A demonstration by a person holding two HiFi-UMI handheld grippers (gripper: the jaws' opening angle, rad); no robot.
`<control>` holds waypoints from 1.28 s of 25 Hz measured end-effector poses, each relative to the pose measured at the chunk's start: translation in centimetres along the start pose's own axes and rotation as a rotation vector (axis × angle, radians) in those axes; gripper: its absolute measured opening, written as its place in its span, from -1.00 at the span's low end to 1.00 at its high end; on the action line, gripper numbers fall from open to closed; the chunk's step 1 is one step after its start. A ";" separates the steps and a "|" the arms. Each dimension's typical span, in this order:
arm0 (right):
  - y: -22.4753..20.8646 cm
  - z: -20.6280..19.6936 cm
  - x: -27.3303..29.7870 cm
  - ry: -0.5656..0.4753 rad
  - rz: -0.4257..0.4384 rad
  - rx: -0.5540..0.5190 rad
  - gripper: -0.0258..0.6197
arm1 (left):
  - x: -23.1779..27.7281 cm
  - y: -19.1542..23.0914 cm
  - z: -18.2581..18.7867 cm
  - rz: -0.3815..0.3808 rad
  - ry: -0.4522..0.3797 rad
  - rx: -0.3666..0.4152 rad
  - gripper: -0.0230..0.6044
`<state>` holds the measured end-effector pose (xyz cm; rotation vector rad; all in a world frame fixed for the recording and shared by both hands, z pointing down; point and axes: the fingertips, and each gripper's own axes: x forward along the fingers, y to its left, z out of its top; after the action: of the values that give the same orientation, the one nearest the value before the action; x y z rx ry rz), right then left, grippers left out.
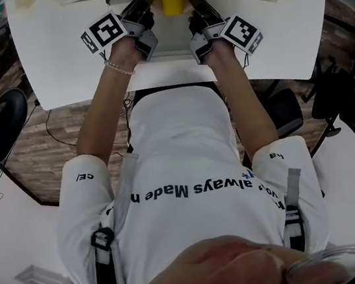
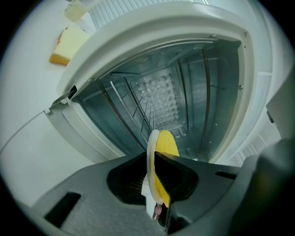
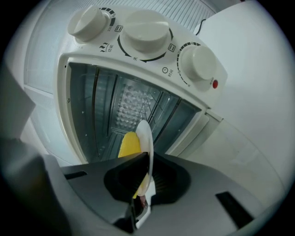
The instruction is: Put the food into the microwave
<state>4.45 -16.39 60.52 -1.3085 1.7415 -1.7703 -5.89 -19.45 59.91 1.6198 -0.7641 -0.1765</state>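
1. Left tongs (image 2: 154,156) are clamped on one rim of a white plate (image 2: 150,145), and right tongs (image 3: 146,159) are clamped on the opposite rim. Both grip the plate, so neither is empty.
2. Yellow food (image 2: 167,142) sits on the plate, between the two tongs and just past their tips.
3. Microwave (image 3: 152,34) is straight ahead of both tongs, with its door (image 2: 41,147) open on the near side. The cavity is bare apart from a wire rack (image 2: 138,103).
4. Progress, my read: pick-up is done, the door is open and the carry is nearly done. The head view puts the food at the cavity mouth. I can't tell if the plate edge has crossed the threshold.
5. Left to do: push the plate further ahead into the cavity, set it down, open both tongs and pull clear.
6. Far out to the left tongs' outer side, a cake slice (image 2: 64,46) lies on the table (image 2: 27,83), untouched. It's unclear whether it belongs to this task.
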 end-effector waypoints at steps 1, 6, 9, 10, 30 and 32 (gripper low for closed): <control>0.0 0.1 0.1 -0.001 -0.003 0.001 -0.85 | 0.0 -0.1 0.1 -0.006 -0.001 0.000 -0.84; 0.1 0.4 0.6 -0.007 -0.005 0.012 -0.85 | -0.3 -0.5 -0.1 -0.013 -0.013 -0.013 -0.57; 0.1 0.6 1.0 -0.015 -0.006 0.037 -0.84 | -0.5 -0.6 -0.4 -0.020 -0.021 -0.042 -0.57; 0.1 0.7 1.2 -0.017 -0.006 0.043 -0.85 | -0.5 -0.6 -0.5 -0.023 -0.022 -0.055 -0.57; 1.3 0.2 0.8 -0.018 0.027 0.038 -0.84 | -0.2 -0.5 0.2 -0.028 -0.115 -0.204 -0.88; 1.2 -0.1 0.6 -0.016 0.031 0.053 -0.84 | -0.2 -0.2 0.4 -0.017 -0.116 -0.202 -0.88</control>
<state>3.59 -17.02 59.65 -1.2638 1.6853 -1.7718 -6.12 -19.64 59.61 1.4336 -0.7950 -0.3514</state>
